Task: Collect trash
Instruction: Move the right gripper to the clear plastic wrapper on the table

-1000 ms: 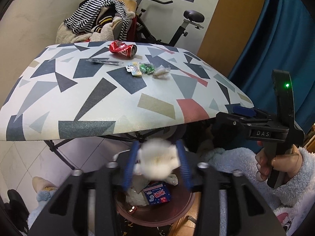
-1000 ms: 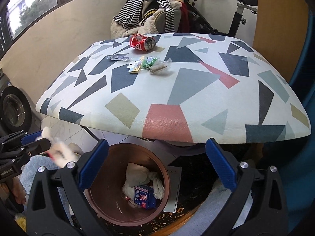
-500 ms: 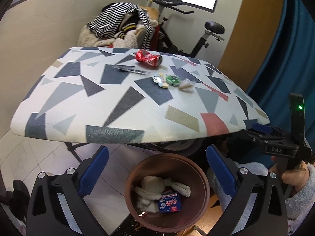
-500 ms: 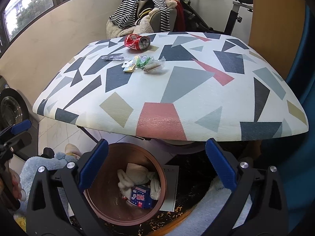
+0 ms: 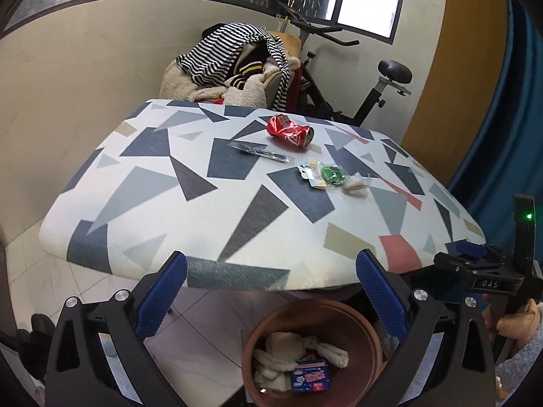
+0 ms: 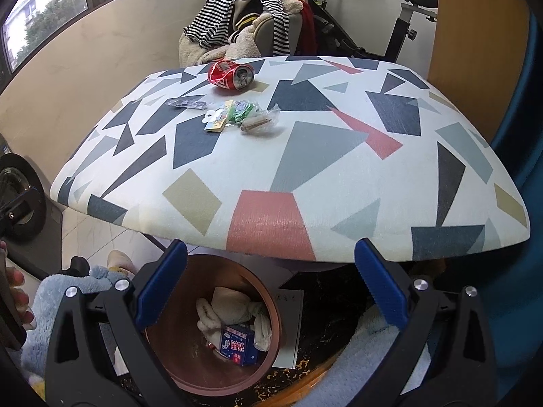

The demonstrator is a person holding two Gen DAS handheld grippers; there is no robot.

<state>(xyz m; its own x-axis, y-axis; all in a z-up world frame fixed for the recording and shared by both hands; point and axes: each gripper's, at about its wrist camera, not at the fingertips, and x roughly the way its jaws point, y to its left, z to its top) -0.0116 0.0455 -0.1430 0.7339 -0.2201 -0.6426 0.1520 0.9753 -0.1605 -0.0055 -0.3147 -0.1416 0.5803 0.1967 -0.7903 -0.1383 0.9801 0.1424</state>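
Nearest to us, the left gripper (image 5: 271, 291) stands with its jaws wide apart and nothing between them; they have just been opening. Our right gripper (image 6: 269, 283) is equally wide and holds nothing either. Below both, on the floor under the near edge of the table (image 6: 305, 176), sits one round brown bin (image 6: 169, 356). Inside it we count two or three crumpled white tissues (image 6: 227, 305) and one small blue box (image 6: 237, 344) with printed lettering, lying against them. Beside the bin a white sheet of paper (image 6: 288, 325) lies flat on the dark floor. On the patterned tabletop four pieces of trash are left, all toward the far edge: a clear wrapper (image 6: 258, 122) with something tan inside, touching a green packet (image 6: 242, 110), which overlaps a yellow-and-white card packet (image 6: 217, 118); just beyond them one dark, slim wrapper (image 6: 186, 104) lies apart. Farthest, near the far edge, one crushed red can (image 6: 230, 74) lies on its side. Behind the table we see one chair heaped with striped clothing (image 6: 230, 17) and one exercise bike (image 6: 400, 10).
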